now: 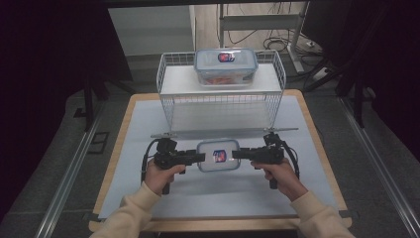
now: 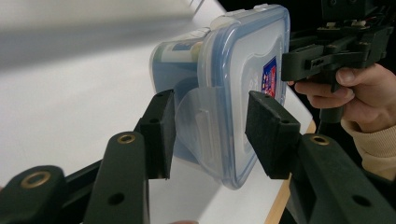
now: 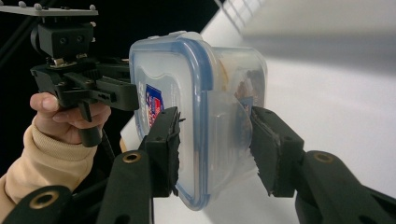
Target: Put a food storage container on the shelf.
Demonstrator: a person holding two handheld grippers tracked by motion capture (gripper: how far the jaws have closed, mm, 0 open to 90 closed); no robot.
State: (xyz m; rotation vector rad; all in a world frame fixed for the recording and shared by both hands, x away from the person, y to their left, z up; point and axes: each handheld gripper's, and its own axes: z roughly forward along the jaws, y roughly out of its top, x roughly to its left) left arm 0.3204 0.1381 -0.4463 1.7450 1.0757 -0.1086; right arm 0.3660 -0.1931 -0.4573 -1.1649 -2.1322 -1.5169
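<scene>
Container (image 1: 218,154) between both grippers: left gripper (image 2: 208,135), right gripper (image 3: 215,144) half-open, straddling its ends, not clamped.

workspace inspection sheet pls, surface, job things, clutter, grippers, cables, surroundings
surface: pale mat on a wood-edged table.
job's things: near box with blue-rimmed lid on the mat; second box on the shelf of a white wire rack.
clutter: nothing seen.
grippers: left gripper and right gripper each straddle one end of the near box, jaws open, gaps visible.
cables: a black cable loops off the left gripper; more on the floor behind.
surroundings: dark drapes, metal floor rails.
</scene>
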